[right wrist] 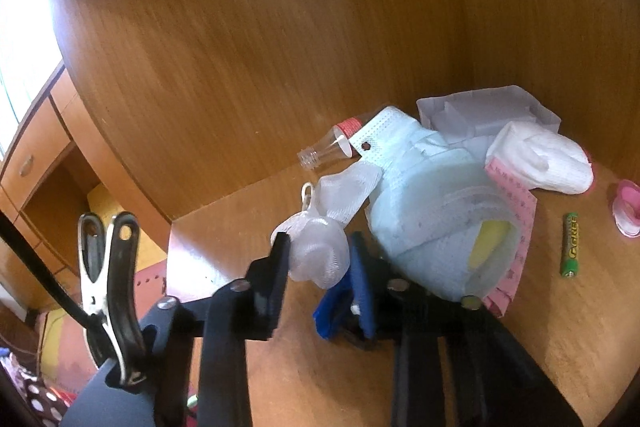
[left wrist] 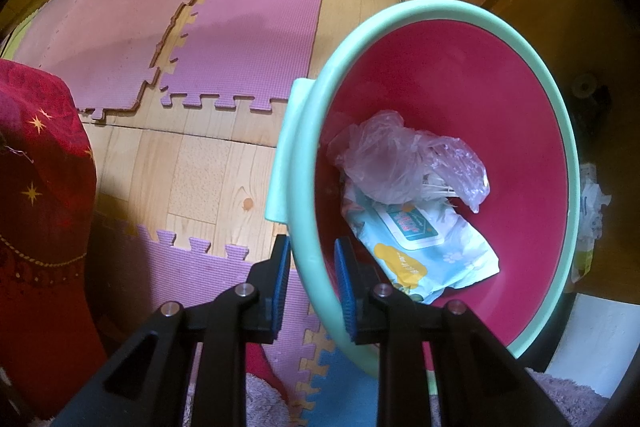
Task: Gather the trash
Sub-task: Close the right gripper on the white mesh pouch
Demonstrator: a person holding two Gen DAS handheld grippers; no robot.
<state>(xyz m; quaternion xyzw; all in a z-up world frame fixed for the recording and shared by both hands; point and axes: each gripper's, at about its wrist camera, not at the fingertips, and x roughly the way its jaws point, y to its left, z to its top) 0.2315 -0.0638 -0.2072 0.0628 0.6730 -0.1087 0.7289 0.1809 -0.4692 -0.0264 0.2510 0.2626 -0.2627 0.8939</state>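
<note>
- Your left tongs (left wrist: 312,273) point down and pinch the mint rim of the basin (left wrist: 400,15), one blue pad outside the rim and one inside.
- Left of the basin, purple foam mats (left wrist: 256,27) lie on the wood floor (left wrist: 192,171), with a red cloth (left wrist: 40,163) at the far left edge.
- Inside the basin's red bowl, a crumpled clear bag (left wrist: 404,163) lies on top of a wipes pack (left wrist: 424,243).
- In the right wrist view, a metal clip (right wrist: 108,287) is fixed to the left side of the tool.
- Your right tongs (right wrist: 318,249) have the white foam net (right wrist: 320,247) between them at the desk (right wrist: 560,327) edge; the jaws are nearly closed on it and the pads appear to press it.
- Just behind the net, an empty clear bottle (right wrist: 328,145) lies on its side.
- To its right a rolled diaper (right wrist: 436,211) touches the net, with a pink tape (right wrist: 516,203) draped over it.
- Behind that sit a white pad (right wrist: 548,159) and a white box (right wrist: 480,107).
- Further right, a green battery (right wrist: 570,245) lies apart from the pile, and a pink item (right wrist: 628,211) sits at the edge.
</note>
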